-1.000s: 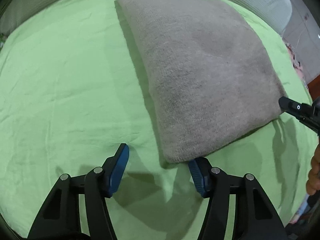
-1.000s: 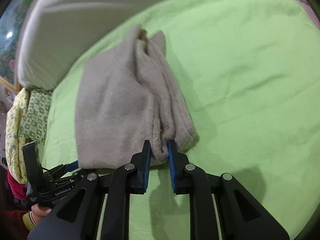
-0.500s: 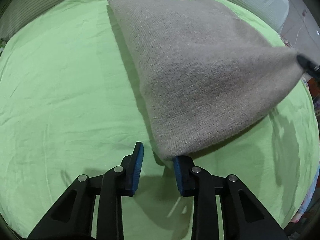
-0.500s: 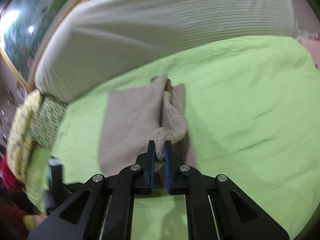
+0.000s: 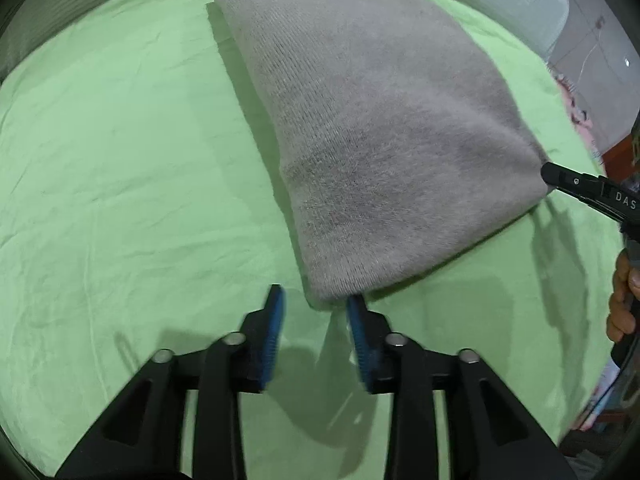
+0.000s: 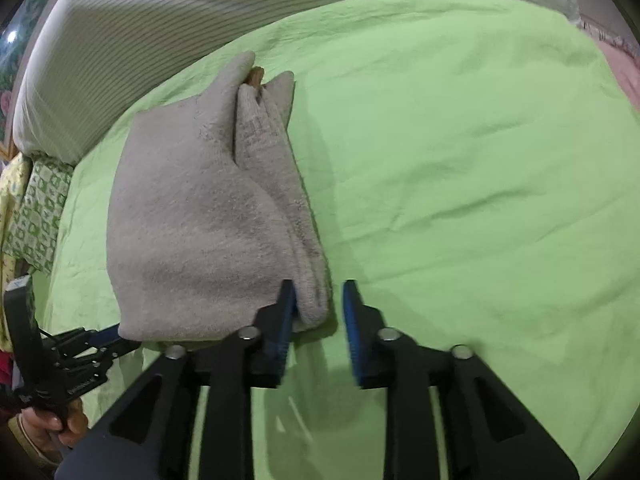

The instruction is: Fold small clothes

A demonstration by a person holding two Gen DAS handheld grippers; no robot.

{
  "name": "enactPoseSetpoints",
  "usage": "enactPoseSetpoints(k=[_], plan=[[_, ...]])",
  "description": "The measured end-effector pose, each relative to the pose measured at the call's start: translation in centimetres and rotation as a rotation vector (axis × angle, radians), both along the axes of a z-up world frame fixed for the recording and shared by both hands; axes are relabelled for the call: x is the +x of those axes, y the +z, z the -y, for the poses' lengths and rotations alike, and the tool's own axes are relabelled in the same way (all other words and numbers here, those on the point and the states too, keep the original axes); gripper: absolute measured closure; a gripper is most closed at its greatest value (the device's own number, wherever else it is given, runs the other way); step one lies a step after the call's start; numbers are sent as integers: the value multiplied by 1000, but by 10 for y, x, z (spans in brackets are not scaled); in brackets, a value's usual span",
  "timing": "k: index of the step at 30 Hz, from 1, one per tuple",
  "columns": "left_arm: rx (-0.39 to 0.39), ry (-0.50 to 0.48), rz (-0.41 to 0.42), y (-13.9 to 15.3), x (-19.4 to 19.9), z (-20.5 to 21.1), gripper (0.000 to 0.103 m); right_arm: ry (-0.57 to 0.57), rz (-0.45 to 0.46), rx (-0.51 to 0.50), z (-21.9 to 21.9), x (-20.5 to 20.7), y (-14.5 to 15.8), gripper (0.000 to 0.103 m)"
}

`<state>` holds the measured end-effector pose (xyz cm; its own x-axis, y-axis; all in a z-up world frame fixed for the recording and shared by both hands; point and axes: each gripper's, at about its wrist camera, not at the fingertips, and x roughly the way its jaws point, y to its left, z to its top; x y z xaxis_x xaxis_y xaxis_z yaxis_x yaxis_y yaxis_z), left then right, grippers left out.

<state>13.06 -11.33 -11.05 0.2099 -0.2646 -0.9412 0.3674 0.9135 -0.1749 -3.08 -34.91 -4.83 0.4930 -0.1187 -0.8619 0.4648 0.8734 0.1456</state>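
Note:
A grey knitted garment [image 5: 380, 140] lies folded on the green sheet [image 5: 120, 160]. My left gripper [image 5: 316, 312] stands over its near corner, which sits between the fingertips against the right pad. The jaws are opening and there is a gap at the left pad. In the right wrist view the garment [image 6: 192, 220] shows layered folded edges along its right side. My right gripper [image 6: 318, 304] is at the other near corner. Its jaws are opening too, with the cloth resting by the left pad and clear of the right one. Each gripper shows in the other's view: right gripper [image 5: 560, 176], left gripper [image 6: 116, 340].
A white striped pillow [image 6: 200, 8] runs along the far edge of the bed. A green and yellow patterned cloth [image 6: 36, 208] lies at the left edge and a pink cloth [image 6: 624, 72] at the right. A hand [image 5: 624, 300] holds the right gripper's handle.
Both grippers were pinching the garment's corners, with the right corner lifted. Now the garment lies flat and both pairs of jaws have widened off the cloth.

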Motion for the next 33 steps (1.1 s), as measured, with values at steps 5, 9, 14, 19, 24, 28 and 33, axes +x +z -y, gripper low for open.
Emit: enactPoseSetpoints(k=[5,9,14,19,24,28,33], plan=[[-114,79,3,29,20,-26,38,1,147,37,2,16,33,38],[-174,147,-12,46,37,-25,30,53,202,73,2,56,38,26],[-228,216,-71,40,66,-14,28,92,183,121,7,98,23,26],[-246,232,-97,22,87,-3,26,115,120,136,19,124,-1,26],[-269,246,-137,10,101,6,23,149,67,172,36,129,-25,33],[-283,237,-138,5,110,6,22,149,78,203,41,127,-23,35],[-290,236,-145,-6,129,13,13,145,91,253,45,132,-24,35]])
